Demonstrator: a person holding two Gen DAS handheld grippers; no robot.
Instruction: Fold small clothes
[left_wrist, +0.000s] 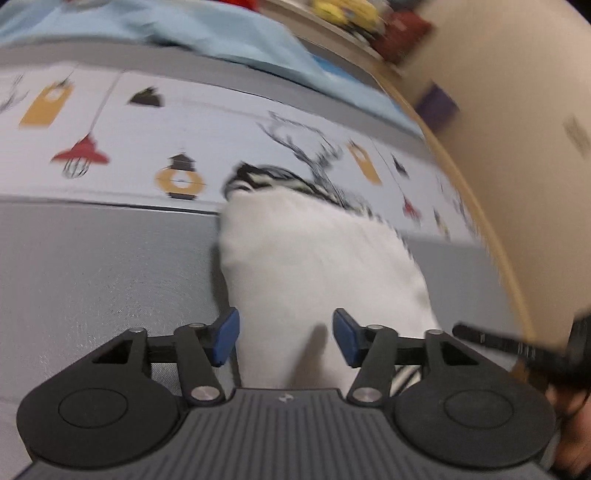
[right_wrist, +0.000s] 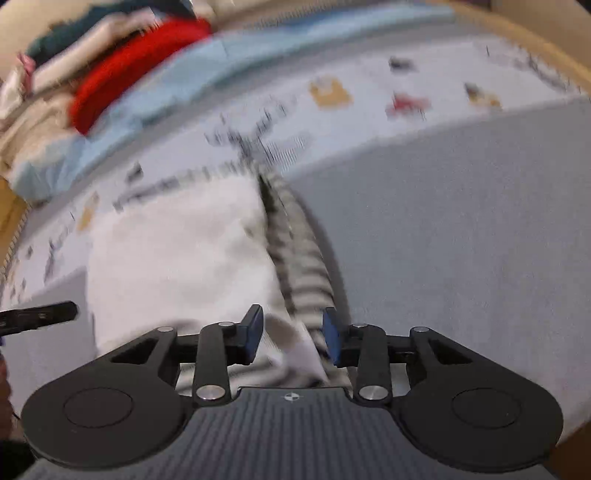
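Both hand-held grippers, left (left_wrist: 284, 338) and right (right_wrist: 293, 339), spread over folded white garment (left_wrist: 314, 258); release done, likely smoothing next.

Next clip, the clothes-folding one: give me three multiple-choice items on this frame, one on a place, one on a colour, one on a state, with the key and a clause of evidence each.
1. Where does the white garment lie?
A. on the grey and printed mat
B. on the red item
C. inside a box

2. What colour are the stripes on the garment's striped part?
A. red and yellow
B. black and white
C. solid green

3. How do the jaws of the left gripper stand?
A. clamped on the cloth
B. apart, pads clear of the cloth
C. out of view

Key: A, the cloth rests on the mat in both wrist views; B, dark and pale bands show along its edge; B, a gap shows between each blue pad and the white cloth.
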